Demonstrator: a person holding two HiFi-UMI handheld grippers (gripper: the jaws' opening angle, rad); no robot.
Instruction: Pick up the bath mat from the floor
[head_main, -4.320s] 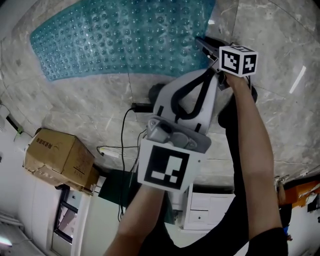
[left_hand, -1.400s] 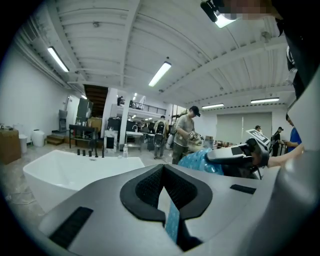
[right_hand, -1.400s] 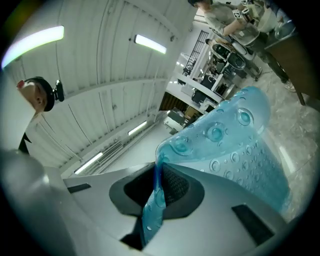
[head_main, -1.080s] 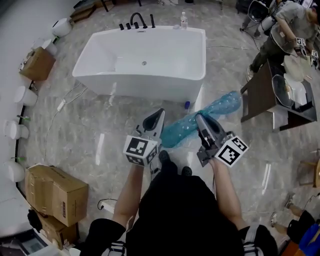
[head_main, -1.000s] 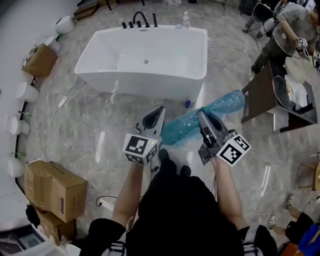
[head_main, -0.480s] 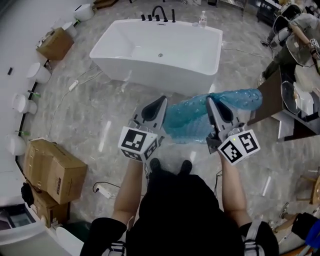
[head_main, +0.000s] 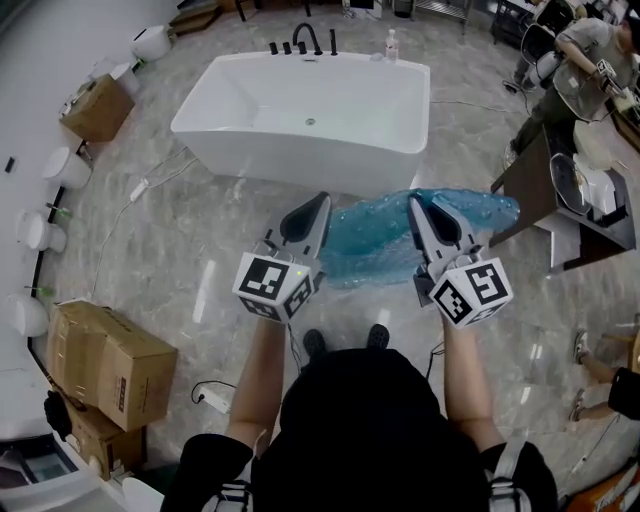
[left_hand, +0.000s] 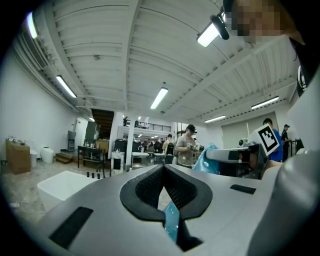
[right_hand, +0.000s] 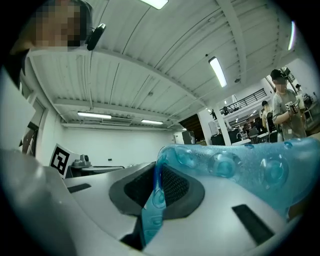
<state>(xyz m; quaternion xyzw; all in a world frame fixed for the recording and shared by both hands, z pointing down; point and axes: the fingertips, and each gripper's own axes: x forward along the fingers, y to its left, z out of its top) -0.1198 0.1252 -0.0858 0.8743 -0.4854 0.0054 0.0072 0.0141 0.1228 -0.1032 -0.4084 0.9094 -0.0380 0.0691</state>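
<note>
- Head view: the left hand-held gripper (head_main: 312, 203) and the right hand-held gripper (head_main: 417, 207) are held out side by side in front of the person, both pointing towards a white oval bathtub (head_main: 305, 105).
- The translucent blue, bubble-studded plastic bath mat (head_main: 365, 240) hangs stretched between the two, with one edge at each gripper's tips. It sags in the middle above the grey marbled floor (head_main: 160, 255).
- One end of the bath mat runs on past the right hand-held gripper towards a dark worktop (head_main: 530, 190). I cannot tell whether that end touches anything.
- A brown cardboard box (head_main: 105, 365) sits on the floor well off to the left. A second person (head_main: 575, 50) stands at the upper right.

- Left gripper view: the jaws of the left hand-held gripper (left_hand: 164, 169) are pressed together on a thin blue edge of the bath mat (left_hand: 170, 222). The strip is pinched between the black pads and shows low in the slot.
- To the right, the right hand-held gripper (left_hand: 235, 156) is level with it, and a bunched blue fold of mat sits at its tip.
- The bathtub (left_hand: 60, 186) lies low at the left.

- Right gripper view: the jaws of the right hand-held gripper (right_hand: 158, 170) are closed on the bath mat (right_hand: 240, 167).
- A blue strip runs down the slot between the pads, and the rest of the sheet spills over the top of the right-hand jaw and off to the right, bubbles facing up.
- The left hand-held gripper (right_hand: 97, 170) shows level at the left.
</note>
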